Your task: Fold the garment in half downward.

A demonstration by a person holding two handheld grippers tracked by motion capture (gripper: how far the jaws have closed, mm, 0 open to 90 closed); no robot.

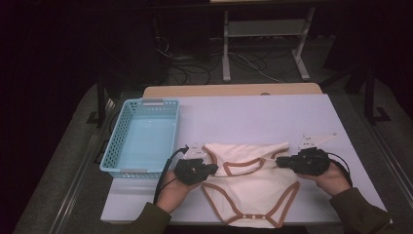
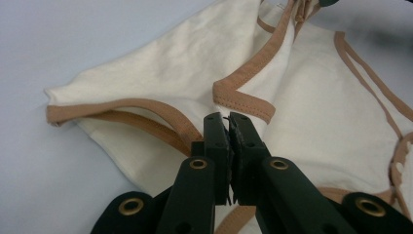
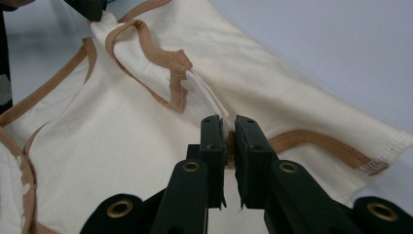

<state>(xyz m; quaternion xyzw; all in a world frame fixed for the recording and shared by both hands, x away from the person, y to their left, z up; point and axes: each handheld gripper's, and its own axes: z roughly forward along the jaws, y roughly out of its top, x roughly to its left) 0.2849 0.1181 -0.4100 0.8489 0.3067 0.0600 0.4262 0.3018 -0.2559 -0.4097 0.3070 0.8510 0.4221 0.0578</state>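
Observation:
A cream baby bodysuit (image 1: pixel 251 187) with brown trim lies on the pale table (image 1: pixel 272 114), neck end away from me. At its left shoulder, my left gripper (image 1: pixel 214 168) is shut on the brown neckline trim (image 2: pixel 243 100), jaws pressed together (image 2: pixel 229 119). My right gripper (image 1: pixel 281 162) is shut on the right shoulder. Its jaws (image 3: pixel 227 122) pinch the cloth beside a white label (image 3: pixel 209 95). The neck edge is raised a little between the two grippers. Snap fasteners show at the near hem (image 1: pixel 251 216).
A light blue plastic basket (image 1: pixel 153 101) stands at the table's left, just beyond my left gripper. Bare table lies behind the bodysuit. Past the far edge are a white stand (image 1: pixel 265 29) and cables on a dark floor.

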